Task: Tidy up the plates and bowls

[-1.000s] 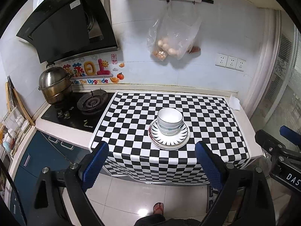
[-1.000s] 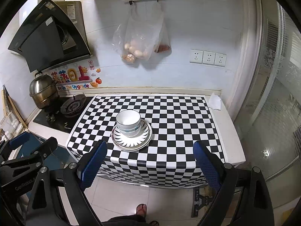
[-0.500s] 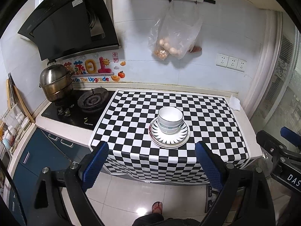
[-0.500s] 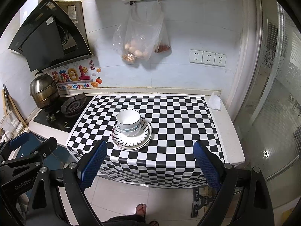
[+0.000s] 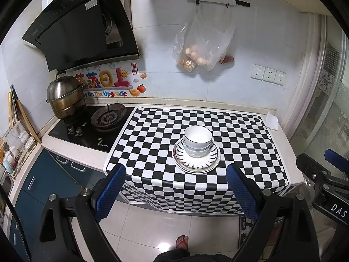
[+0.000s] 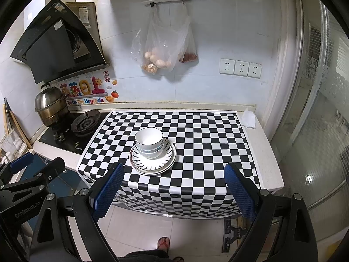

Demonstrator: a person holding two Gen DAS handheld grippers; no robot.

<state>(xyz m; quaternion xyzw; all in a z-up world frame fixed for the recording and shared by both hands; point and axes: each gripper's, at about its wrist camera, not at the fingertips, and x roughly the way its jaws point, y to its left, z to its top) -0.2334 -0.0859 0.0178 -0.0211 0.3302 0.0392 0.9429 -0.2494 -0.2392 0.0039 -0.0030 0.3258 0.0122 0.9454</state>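
The bowls (image 5: 197, 140) sit one inside the other on top of the plates (image 5: 196, 160), and the plates are piled up too. This one pile rests near the middle of the checkered cloth (image 5: 152, 144), well away from the stove (image 5: 108, 118). The left gripper (image 5: 174, 187) is spread wide and holds nothing. The right gripper (image 6: 173, 186) is the same, wide and empty. Both hang off the front of the cloth. I see no other dishes, so the job looks done.
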